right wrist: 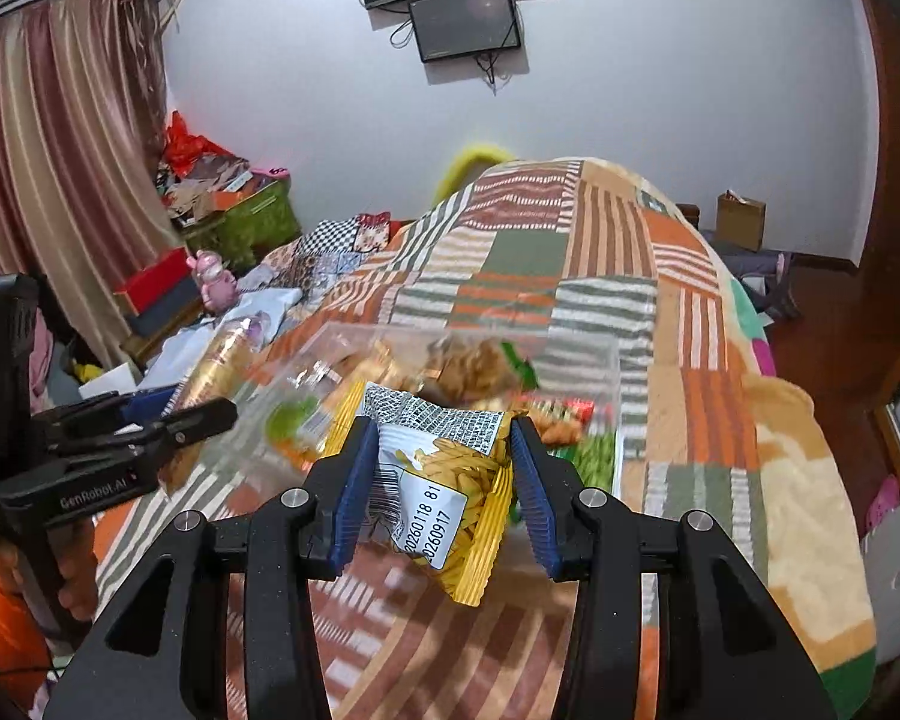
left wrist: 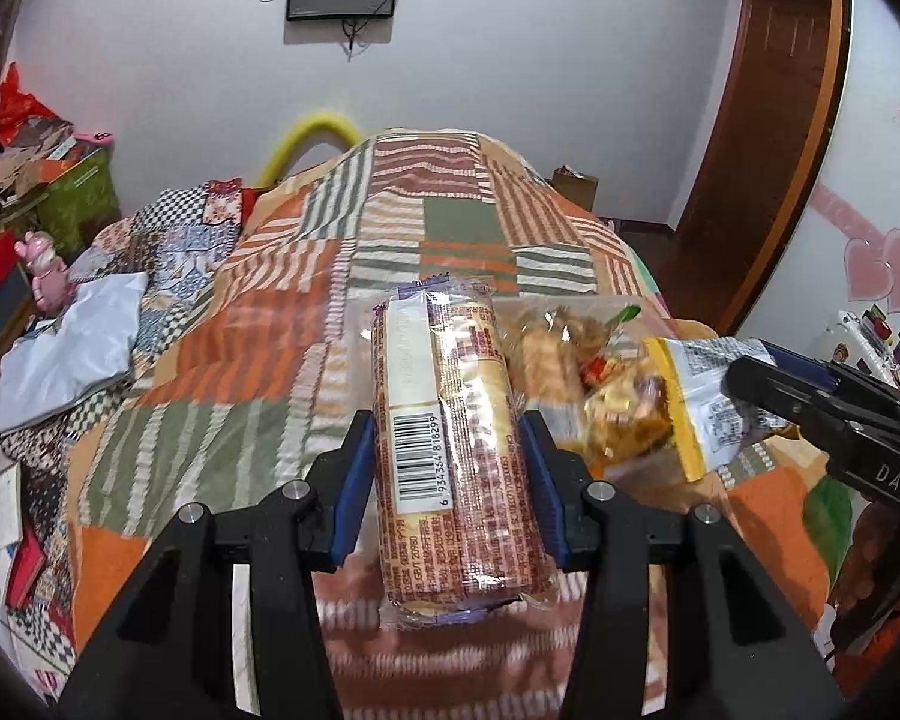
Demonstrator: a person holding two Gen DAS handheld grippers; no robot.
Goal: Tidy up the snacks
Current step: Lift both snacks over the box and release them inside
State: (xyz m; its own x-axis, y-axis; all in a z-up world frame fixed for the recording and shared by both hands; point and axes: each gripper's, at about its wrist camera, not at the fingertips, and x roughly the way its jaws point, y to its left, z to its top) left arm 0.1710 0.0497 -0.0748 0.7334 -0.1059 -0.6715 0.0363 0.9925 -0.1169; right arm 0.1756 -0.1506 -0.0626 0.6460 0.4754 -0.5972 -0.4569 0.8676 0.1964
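My left gripper (left wrist: pixel 447 444) is shut on a long roll of biscuits (left wrist: pixel 450 432) in a clear wrapper with a barcode, held above the patchwork bedspread (left wrist: pixel 390 228). In the right wrist view, my right gripper (right wrist: pixel 444 450) is shut on a small yellow snack packet (right wrist: pixel 450 480) with a printed date. The same yellow packet (left wrist: pixel 699 402) shows at the right of the left wrist view, in front of the right gripper's black body. Beyond both lies a clear container (right wrist: pixel 450 360) with several wrapped snacks. The biscuit roll (right wrist: pixel 222 360) appears at left in the right wrist view.
The bed fills the middle of both views. At left stand a green box (right wrist: pixel 258 222), a red box (right wrist: pixel 156 285), a pink toy (right wrist: pixel 213 282) and white bags (left wrist: pixel 72 342). A curtain (right wrist: pixel 48 150) hangs far left. Wooden door and floor lie at right.
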